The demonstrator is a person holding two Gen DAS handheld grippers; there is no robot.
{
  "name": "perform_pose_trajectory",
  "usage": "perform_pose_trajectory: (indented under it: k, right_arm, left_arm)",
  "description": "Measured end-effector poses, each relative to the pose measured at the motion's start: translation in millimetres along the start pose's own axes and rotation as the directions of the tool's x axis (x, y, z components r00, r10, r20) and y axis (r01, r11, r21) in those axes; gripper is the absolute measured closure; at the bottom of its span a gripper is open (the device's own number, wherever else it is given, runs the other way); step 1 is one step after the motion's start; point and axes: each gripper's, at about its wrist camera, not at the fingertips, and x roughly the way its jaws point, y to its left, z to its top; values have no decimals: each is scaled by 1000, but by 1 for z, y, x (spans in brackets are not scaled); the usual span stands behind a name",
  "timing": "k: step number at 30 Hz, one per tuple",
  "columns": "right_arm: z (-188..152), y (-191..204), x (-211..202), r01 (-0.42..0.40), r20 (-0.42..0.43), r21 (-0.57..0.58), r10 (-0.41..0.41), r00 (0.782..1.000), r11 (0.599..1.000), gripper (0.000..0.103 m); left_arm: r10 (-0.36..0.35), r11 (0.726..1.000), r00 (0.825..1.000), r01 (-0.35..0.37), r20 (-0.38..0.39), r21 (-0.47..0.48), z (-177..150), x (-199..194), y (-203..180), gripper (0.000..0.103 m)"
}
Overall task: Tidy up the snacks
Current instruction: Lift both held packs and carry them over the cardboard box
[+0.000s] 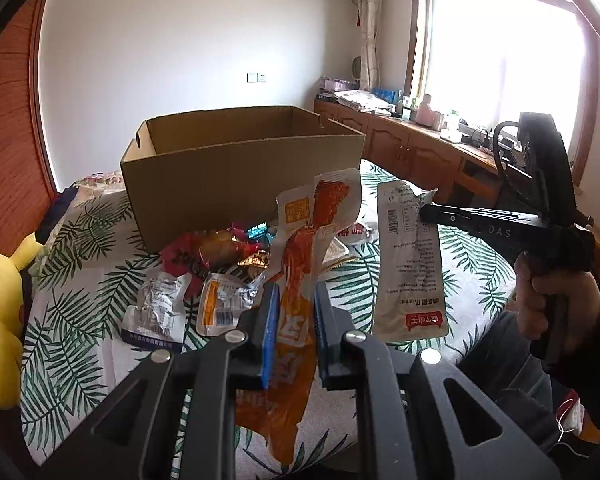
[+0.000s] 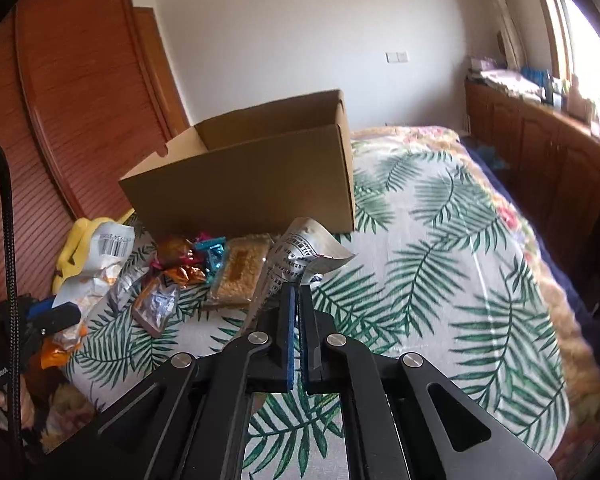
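My left gripper (image 1: 296, 292) is shut on an orange and white snack packet (image 1: 300, 264) and holds it above the bed. My right gripper (image 2: 298, 290) is shut on a silver-white packet (image 2: 296, 252), which hangs from it in the left wrist view (image 1: 410, 260). An open cardboard box (image 1: 236, 176) stands on the leaf-print bedspread (image 2: 440, 280) behind both grippers; it also shows in the right wrist view (image 2: 252, 188). Loose snacks (image 1: 216, 256) lie in front of the box, among them a beige cracker pack (image 2: 240, 272).
A yellow plush toy (image 1: 0, 320) lies at the bed's left edge. A wooden headboard (image 2: 80, 92) stands behind the box. Wooden cabinets (image 1: 412, 152) with clutter run under the window on the right.
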Motion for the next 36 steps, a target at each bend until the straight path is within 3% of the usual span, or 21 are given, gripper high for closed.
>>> perform_pose_trajectory:
  k: [23,36]
  right_arm:
    - [47,31,-27,48,88,-185,-32,996,982,103]
    - [121,42,-36,53,204,-242,-3,979,969,103]
  left_arm:
    - [27,1000,993,-26,115,-13,51,-14,10,90]
    - [46,999,979,-47,199,3,117,-10,39,90]
